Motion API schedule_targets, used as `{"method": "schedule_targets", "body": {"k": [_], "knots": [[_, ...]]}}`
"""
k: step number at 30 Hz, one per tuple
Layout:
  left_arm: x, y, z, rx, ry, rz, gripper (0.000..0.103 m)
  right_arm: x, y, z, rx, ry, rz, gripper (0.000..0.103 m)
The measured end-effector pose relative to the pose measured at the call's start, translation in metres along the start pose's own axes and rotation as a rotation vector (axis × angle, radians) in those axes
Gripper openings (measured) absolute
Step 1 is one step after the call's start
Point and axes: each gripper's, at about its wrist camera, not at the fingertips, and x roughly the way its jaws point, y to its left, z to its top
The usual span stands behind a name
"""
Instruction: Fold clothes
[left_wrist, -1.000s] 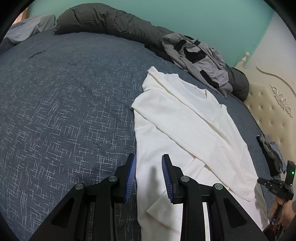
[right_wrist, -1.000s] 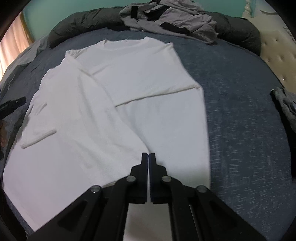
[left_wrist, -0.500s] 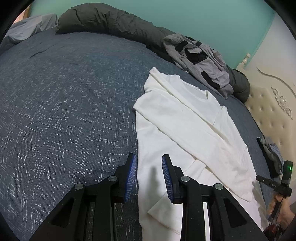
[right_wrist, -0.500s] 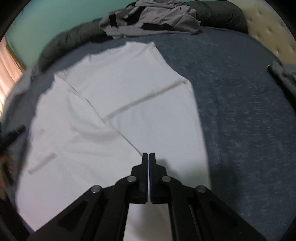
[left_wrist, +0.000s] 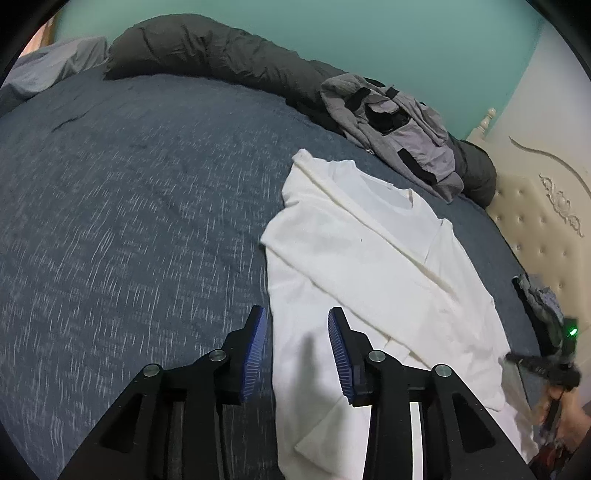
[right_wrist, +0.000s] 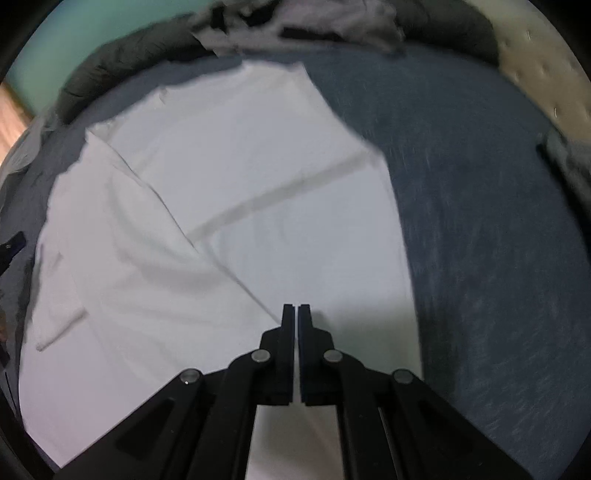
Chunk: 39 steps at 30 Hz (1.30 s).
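In the left wrist view, the white shirt (left_wrist: 369, 266) lies half-folded on the bed (left_wrist: 129, 221), centre to lower right. The left gripper (left_wrist: 297, 350) hangs over its near left edge, jaws opening, grasping nothing. Only this view shows the headboard (left_wrist: 535, 206) at right.

In the blurred right wrist view, the right gripper (right_wrist: 296, 332) has its jaws clenched and empty above the shirt's lower middle.
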Motion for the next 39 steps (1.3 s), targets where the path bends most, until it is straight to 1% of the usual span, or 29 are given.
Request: {"method": "schedule_targets", "body": {"k": [2,4,7,8,9,10,11,14,19,25,30,35,37,38,39], "knots": [[0.004,0.003,0.006,0.003,0.0,-0.001,0.04,-0.006,0.022,0.023,-0.045,-0.031,0.053,0.001],[0.011,0.008,0.013,-0.008,0.003,0.001,0.041,-0.006,0.048,0.046,-0.096,-0.044,0.106,0.001],[0.022,0.016,0.022,-0.018,0.008,0.004,0.041,0.008,0.101,0.088,-0.191,-0.048,0.166,0.007],[0.025,0.017,0.025,-0.014,0.01,0.006,0.041,0.014,0.118,0.101,-0.221,-0.05,0.184,0.014],[0.029,0.019,0.028,-0.01,0.011,0.008,0.041,0.02,0.134,0.11,-0.246,-0.053,0.188,0.026],[0.032,0.02,0.031,-0.006,0.012,0.01,0.041,0.027,0.152,0.121,-0.277,-0.051,0.197,0.031],[0.035,0.021,0.034,-0.002,0.014,0.012,0.041,0.034,0.173,0.134,-0.315,-0.052,0.21,0.033],[0.042,0.026,0.039,0.004,0.014,0.01,0.041,0.053,0.216,0.163,-0.412,-0.069,0.216,0.033],[0.054,0.036,0.039,-0.022,0.031,-0.013,0.041,0.083,0.283,0.196,-0.556,-0.078,0.209,0.033],[0.062,0.042,0.032,-0.031,0.045,-0.023,0.041,0.119,0.34,0.218,-0.665,-0.072,0.176,0.033],[0.063,0.041,0.031,-0.022,0.05,-0.015,0.041,0.147,0.366,0.226,-0.717,-0.054,0.094,0.033],[0.063,0.045,0.031,-0.047,0.052,-0.032,0.041,0.167,0.374,0.232,-0.755,-0.074,-0.029,0.033],[0.063,0.046,0.031,-0.049,0.051,-0.035,0.041,0.17,0.367,0.241,-0.725,-0.094,-0.064,0.03],[0.063,0.046,0.031,-0.049,0.051,-0.035,0.041,0.171,0.363,0.245,-0.708,-0.103,-0.081,0.026],[0.063,0.045,0.031,-0.049,0.049,-0.035,0.041,0.172,0.356,0.251,-0.677,-0.11,-0.099,0.025]]}}
